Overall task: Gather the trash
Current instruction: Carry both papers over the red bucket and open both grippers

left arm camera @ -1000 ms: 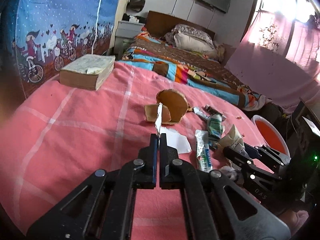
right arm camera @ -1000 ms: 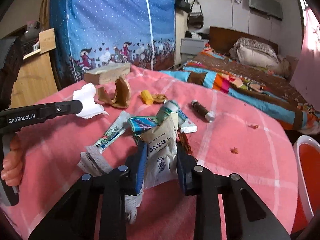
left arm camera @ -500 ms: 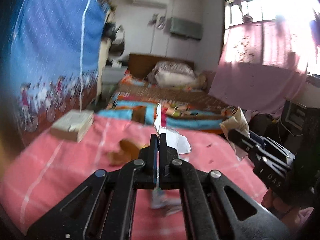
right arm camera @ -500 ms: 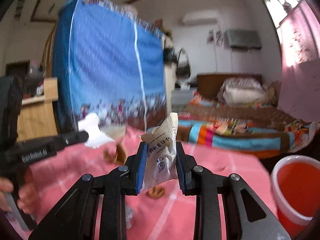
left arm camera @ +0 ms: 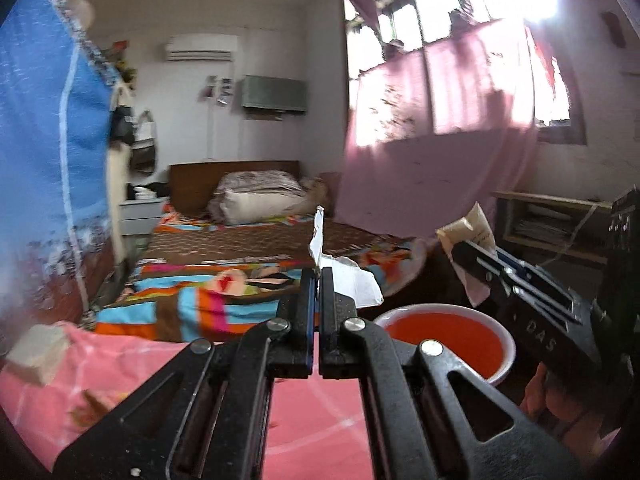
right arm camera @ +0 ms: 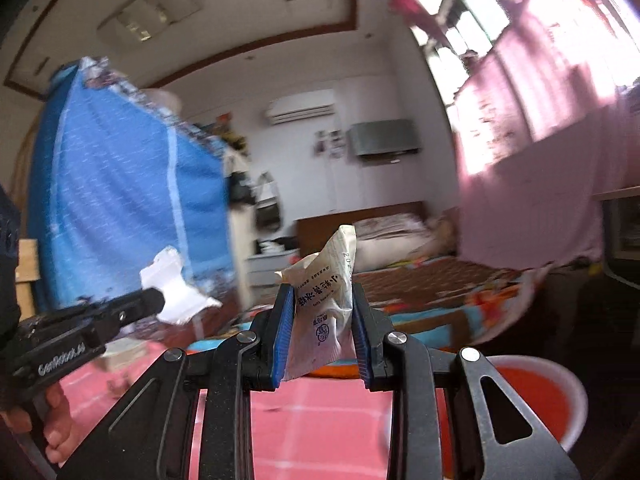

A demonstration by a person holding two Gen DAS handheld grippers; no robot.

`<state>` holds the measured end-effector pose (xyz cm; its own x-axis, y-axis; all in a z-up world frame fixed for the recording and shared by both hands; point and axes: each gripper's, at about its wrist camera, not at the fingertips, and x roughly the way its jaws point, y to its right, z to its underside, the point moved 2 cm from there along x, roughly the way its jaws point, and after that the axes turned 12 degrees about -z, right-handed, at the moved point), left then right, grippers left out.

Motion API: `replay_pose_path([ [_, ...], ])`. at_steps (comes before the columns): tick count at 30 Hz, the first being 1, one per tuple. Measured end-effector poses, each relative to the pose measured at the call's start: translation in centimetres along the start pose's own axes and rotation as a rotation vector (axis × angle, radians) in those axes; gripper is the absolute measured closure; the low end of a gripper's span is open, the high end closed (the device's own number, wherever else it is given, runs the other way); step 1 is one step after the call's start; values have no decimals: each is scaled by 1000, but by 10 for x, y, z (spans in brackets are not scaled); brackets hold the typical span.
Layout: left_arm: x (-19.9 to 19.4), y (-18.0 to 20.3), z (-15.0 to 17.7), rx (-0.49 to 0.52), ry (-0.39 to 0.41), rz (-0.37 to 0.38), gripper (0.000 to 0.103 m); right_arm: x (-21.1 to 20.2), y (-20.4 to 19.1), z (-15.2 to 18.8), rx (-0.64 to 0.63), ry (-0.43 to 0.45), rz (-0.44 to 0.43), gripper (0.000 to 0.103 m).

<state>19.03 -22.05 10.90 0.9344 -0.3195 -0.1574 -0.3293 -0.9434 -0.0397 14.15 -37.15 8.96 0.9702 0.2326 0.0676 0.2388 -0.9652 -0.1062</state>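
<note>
Torn white paper scrap (left arm camera: 347,282) pinched in my left gripper (left arm camera: 319,280); right gripper (right arm camera: 320,328) clamps crumpled printed sachet (right arm camera: 325,312); red bucket (left arm camera: 505,339) at four o'clock.

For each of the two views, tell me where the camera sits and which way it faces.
Left wrist: sits behind the left tongs, shut on a white paper scrap, facing the bed and red bin; the right tongs enter at right.
Right wrist: sits behind the right tongs, shut on a printed sachet, tilted up toward the ceiling and bed; the left tongs and a hand show at left.
Shared: both scraps, bin, bed.
</note>
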Motion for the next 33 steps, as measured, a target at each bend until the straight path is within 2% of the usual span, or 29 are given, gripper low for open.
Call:
replay_pose_path([
  [4, 23, 36, 2, 31, -62, 72, 95, -7, 32, 3, 4, -16, 121, 78],
  [6, 36, 51, 4, 40, -106, 95, 95, -6, 51, 8, 49, -41, 164, 75],
  [13, 85, 90, 13, 21, -323, 193, 95, 3, 97, 31, 196, -158, 247, 75],
  [16, 103, 104, 22, 22, -402, 212, 95, 5, 108, 39, 235, -205, 281, 74],
  [18, 114, 109, 28, 22, -453, 211, 95, 3, 115, 43, 261, -221, 296, 62],
  [19, 119, 111, 31, 15, -477, 209, 94, 2, 117, 44, 276, -226, 301, 60],
  [21, 127, 115, 38, 1, -526, 228, 91, 0, 124, 47, 309, -231, 305, 57],
  [23, 135, 118, 45, -19, -579, 238, 77, -1, 129, 51, 328, -245, 319, 52],
  [25, 139, 117, 49, -43, -607, 240, 66, -2, 131, 54, 339, -254, 328, 50],
  [26, 139, 116, 50, -56, -615, 239, 64, -2, 133, 55, 345, -261, 334, 50],
  [31, 131, 106, 47, -84, -585, 217, 57, -4, 134, 54, 350, -267, 347, 49],
  [33, 128, 100, 45, -87, -567, 203, 51, -5, 134, 53, 347, -267, 352, 43],
])
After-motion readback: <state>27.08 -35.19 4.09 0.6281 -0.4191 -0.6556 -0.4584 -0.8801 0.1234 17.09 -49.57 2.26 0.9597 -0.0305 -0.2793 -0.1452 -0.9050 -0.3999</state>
